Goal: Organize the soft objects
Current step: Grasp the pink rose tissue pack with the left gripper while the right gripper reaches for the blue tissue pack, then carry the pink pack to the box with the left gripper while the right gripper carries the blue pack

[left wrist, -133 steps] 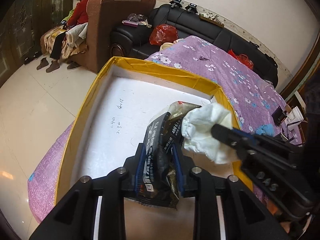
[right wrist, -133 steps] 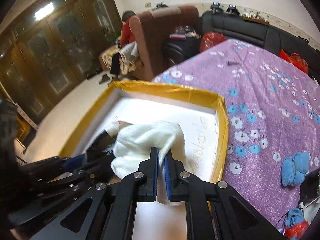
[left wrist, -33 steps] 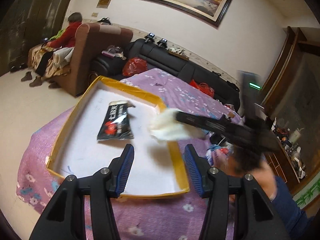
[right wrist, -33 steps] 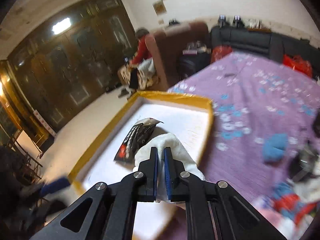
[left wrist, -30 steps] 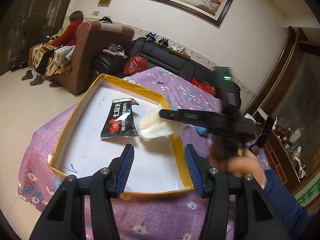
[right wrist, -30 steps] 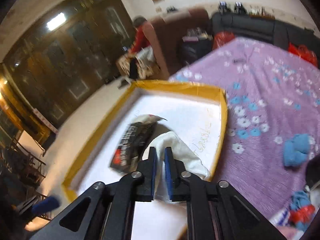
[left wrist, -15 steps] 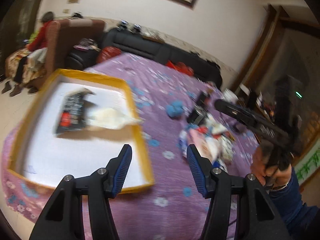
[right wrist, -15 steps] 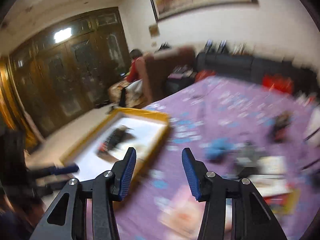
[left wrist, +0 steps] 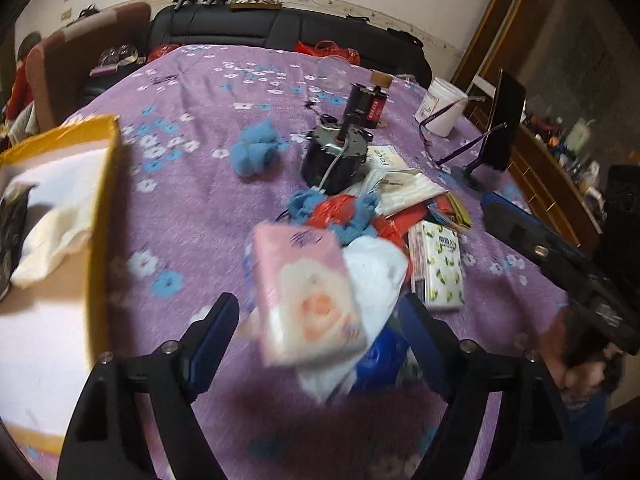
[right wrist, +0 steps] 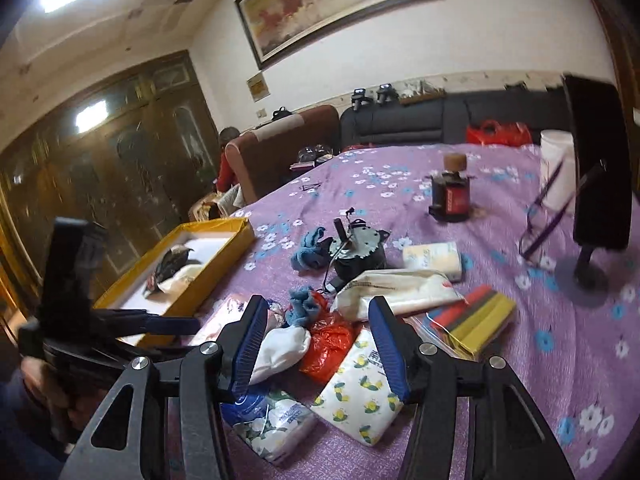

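My left gripper [left wrist: 318,316] hovers over a pile of soft things on the purple cloth. Its jaws are opening, with a pink tissue pack [left wrist: 308,296] between them and the pads clear of it. A white sock [left wrist: 376,272] and a lemon-print tissue pack [left wrist: 440,268] lie beside it. My right gripper [right wrist: 318,332] is also opening, empty, above a red plastic bag [right wrist: 328,344] and the white sock [right wrist: 280,348]. To the left, the yellow box [right wrist: 208,276] holds a white cloth [right wrist: 184,276] and a black packet [right wrist: 168,264].
A blue cloth [right wrist: 310,252], a black motor [right wrist: 356,256], a dark bottle [right wrist: 452,192], glasses [right wrist: 548,216], a phone stand [right wrist: 596,184] and a bag of coloured strips [right wrist: 472,320] lie on the table. A person sits on a sofa beyond it.
Both grippers swung right, from the yellow box to the pile. The right one let go of the white cloth, which stays in the box by the black packet. Both jaws widened.
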`<action>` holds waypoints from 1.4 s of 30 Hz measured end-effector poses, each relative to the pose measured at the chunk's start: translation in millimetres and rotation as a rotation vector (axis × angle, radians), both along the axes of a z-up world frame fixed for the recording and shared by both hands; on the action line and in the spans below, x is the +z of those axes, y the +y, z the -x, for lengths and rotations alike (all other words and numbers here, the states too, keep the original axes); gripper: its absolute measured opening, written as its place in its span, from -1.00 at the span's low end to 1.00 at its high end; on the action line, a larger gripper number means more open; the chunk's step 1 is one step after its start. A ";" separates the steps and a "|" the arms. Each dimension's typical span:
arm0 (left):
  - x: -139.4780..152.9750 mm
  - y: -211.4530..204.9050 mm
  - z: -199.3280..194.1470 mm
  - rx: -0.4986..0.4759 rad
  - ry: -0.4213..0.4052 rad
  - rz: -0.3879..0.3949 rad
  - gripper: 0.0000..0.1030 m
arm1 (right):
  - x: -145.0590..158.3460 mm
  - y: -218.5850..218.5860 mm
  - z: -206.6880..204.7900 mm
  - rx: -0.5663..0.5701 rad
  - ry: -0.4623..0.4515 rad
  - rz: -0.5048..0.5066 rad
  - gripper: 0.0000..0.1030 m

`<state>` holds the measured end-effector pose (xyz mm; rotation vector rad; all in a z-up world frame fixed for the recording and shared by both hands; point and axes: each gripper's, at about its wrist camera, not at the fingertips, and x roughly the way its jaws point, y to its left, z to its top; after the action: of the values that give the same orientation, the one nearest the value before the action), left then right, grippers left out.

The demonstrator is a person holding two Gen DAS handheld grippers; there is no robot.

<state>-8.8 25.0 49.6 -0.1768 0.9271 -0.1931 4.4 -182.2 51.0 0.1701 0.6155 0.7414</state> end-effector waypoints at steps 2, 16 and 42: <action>-7.8 -3.9 -11.8 0.034 0.011 -0.034 0.32 | 0.4 -1.1 2.2 0.026 0.016 -0.022 0.12; 8.0 38.0 26.2 0.042 -0.037 0.069 -0.14 | -52.7 71.4 19.8 0.276 0.126 0.273 0.50; 10.6 47.9 53.6 0.018 -0.077 0.116 -0.14 | -41.3 56.8 65.6 0.455 0.047 0.328 0.09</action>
<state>-62.4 73.0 60.2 -0.2833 0.8380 -0.2362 -61.3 -125.4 9.7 -0.2647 0.8236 1.0623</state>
